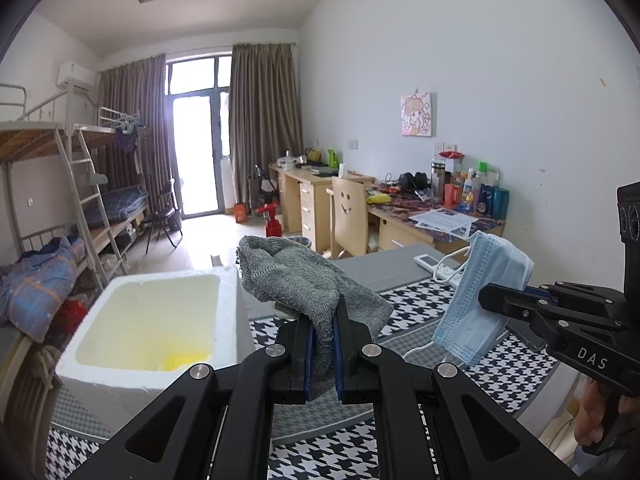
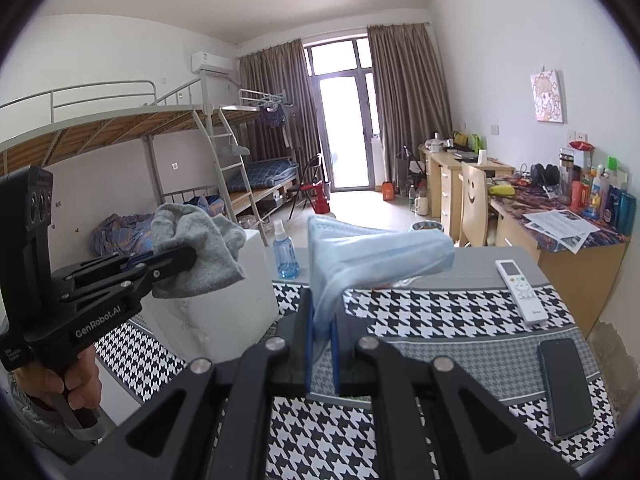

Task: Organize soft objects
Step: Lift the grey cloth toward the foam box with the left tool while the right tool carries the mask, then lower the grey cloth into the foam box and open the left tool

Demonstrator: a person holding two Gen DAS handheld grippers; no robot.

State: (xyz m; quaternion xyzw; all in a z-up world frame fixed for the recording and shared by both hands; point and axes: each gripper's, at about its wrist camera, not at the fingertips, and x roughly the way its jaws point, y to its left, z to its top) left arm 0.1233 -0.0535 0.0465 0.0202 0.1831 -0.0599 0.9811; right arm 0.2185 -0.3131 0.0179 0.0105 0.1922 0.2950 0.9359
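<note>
Left gripper clamped on grey sock, held aloft just right of white foam box. Right gripper clamped on blue face mask, further right of box. Both look light, limp, droopy; pinch at bunched middle holds best. Mask thin, slippery, may slide out.

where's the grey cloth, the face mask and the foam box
grey cloth (image 1: 296, 276): left wrist view, on its knitted middle above the pads.
face mask (image 2: 372, 252): right wrist view, on the pleated blue panel.
foam box (image 1: 230, 312): left wrist view, on its white right wall.
</note>
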